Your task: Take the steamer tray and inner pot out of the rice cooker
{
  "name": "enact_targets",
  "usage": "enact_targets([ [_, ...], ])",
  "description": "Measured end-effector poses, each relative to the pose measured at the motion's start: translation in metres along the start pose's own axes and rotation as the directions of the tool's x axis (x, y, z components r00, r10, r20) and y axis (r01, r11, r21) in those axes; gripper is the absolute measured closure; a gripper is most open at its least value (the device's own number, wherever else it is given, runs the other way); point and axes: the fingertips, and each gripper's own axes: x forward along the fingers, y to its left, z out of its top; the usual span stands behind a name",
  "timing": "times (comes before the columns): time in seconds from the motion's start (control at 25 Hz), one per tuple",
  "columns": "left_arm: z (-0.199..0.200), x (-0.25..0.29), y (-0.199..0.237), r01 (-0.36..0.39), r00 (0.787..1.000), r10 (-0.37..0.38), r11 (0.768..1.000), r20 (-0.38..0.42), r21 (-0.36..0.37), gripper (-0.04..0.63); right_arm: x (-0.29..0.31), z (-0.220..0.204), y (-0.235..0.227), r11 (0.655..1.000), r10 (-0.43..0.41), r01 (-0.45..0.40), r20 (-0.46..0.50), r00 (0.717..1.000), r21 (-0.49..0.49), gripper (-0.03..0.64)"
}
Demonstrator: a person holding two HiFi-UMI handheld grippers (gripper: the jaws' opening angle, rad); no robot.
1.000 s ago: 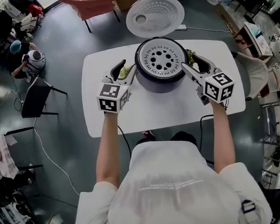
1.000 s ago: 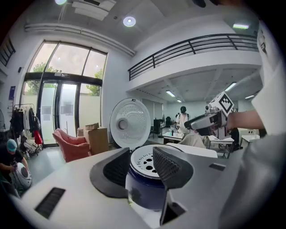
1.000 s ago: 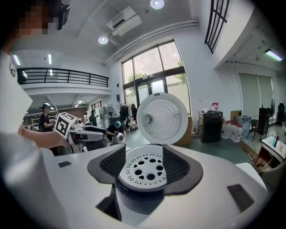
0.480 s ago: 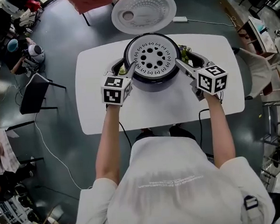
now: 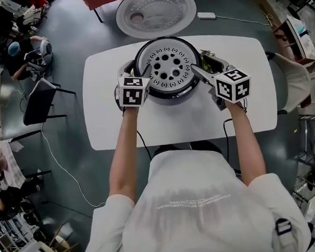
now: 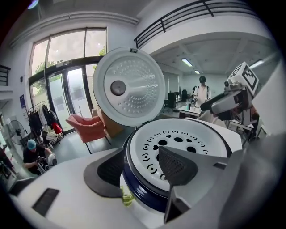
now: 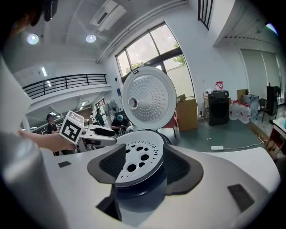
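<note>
- Head view looks steeply down on a rice cooker (image 5: 169, 95) that stands on a white table (image 5: 200, 120), nearer the table's far edge than the person's side.
- A white steamer tray (image 5: 168, 69) sits in the cooker's mouth. It lies flat with its holed face up. It is round, so it has no long axis.
- The inner pot lies under the tray and is hidden from every view.
- The cooker's lid (image 5: 156, 12) stands open behind the cooker, at its far side, with its dimpled inner face turned toward the person.
- The left tool (image 6: 140, 165) is at the cooker's left side. It points away from the person and slopes down at the rim.
- The left tool's jaws stand wide apart and have just been opening. One jaw is outside the cooker's dark blue wall and the other is over the tray's edge, so the rim and the tray's edge are between them. The pads are not pressed on anything.
- The right tool (image 7: 145, 165) is at the cooker's right side, angled in and down much like the left one.
- The right tool's jaws are also apart. One is over the tray's holed face and the other is outside the cooker's wall, with the rim between them and no grip showing.
- Each tool's marker cube sits on the person's side of the cooker.
- A white power adapter (image 5: 206, 15) lies on the floor beyond the cooker, to the right of the lid. A black chair (image 5: 39, 103) stands well to the cooker's left, off the table.
</note>
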Motion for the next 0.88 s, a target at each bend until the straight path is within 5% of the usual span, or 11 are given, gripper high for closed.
enact_targets([
  [0.36,-0.021,0.021,0.01,-0.029,0.994,0.037,0.997,-0.104,0.075,0.31,0.02,0.0,-0.006,1.0,0.004,-0.003,-0.014,1.0,0.027,0.356],
  [0.88,-0.017,0.014,0.011,0.005,0.997,0.001,0.998,-0.082,0.062,0.453,0.027,-0.003,-0.002,1.0,-0.007,0.008,-0.024,1.0,0.012,0.353],
])
